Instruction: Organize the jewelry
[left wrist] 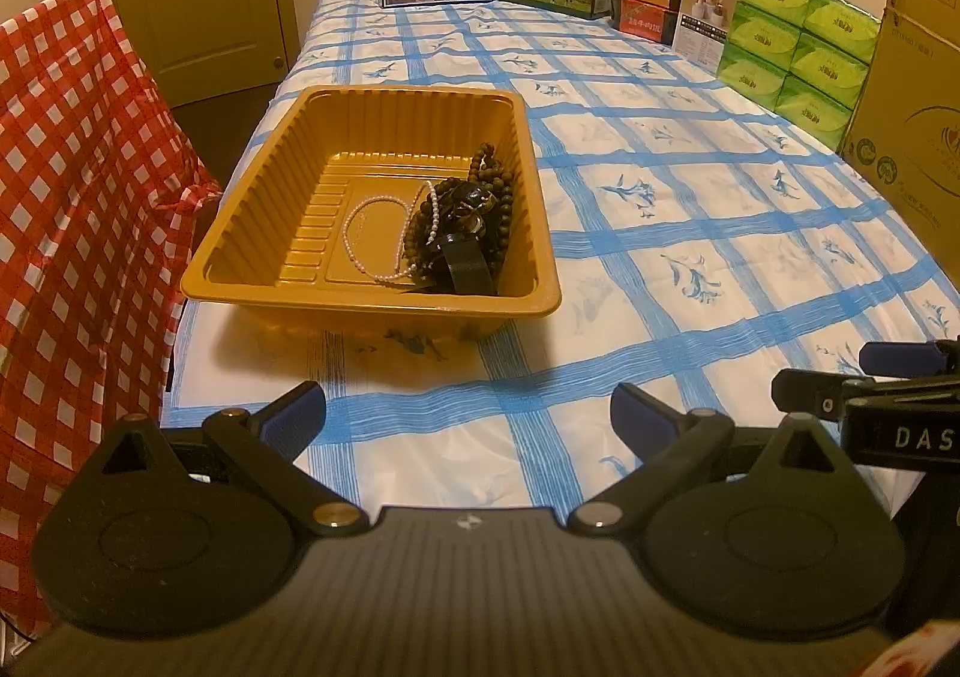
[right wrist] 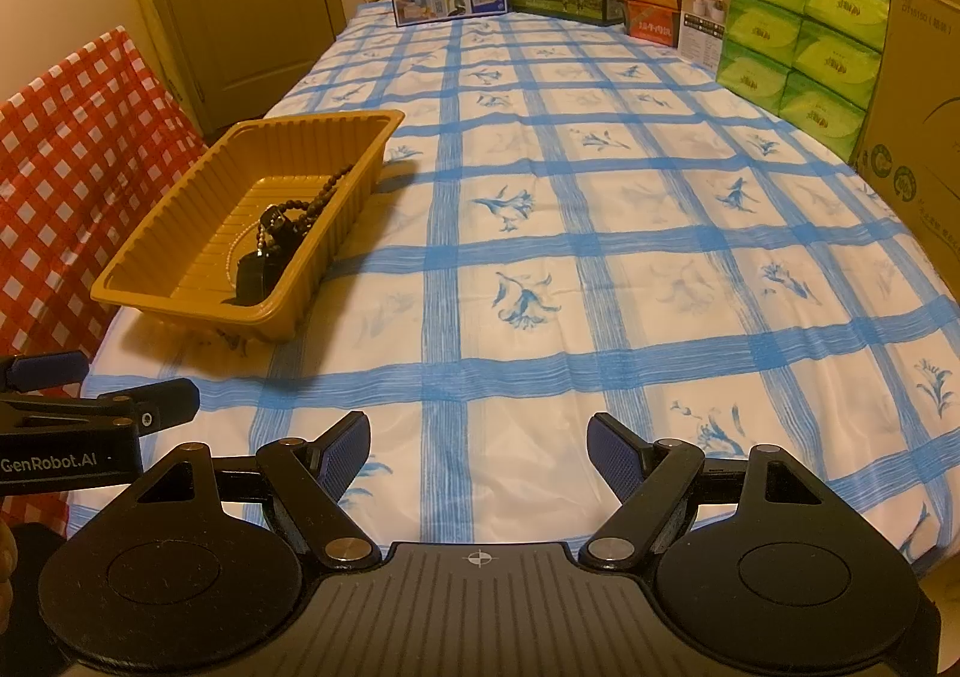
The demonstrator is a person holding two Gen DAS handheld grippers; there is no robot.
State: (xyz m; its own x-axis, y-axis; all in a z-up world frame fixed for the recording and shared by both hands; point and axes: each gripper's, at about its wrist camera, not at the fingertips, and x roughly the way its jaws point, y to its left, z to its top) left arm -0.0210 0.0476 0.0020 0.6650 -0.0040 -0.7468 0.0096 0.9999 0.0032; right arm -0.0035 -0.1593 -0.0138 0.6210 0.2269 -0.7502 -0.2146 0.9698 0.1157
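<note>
A blue-checked surface (right wrist: 600, 269) carries a yellow tray (left wrist: 240, 233) near its left edge — inside lie a brown bead strand (left wrist: 501, 185), a pearl necklace (left wrist: 360, 233) and a black watch (left wrist: 462, 257). The left gripper (left wrist: 468, 425) and right gripper (right wrist: 478, 452) hover short of it, fingers wide apart — empty.

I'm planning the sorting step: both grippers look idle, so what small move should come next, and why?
Probably ease the left gripper forward toward the tray. Both it and the right gripper are open and empty, short of the tray, where the pearl strand, brown beads and watch lie tangled.
</note>
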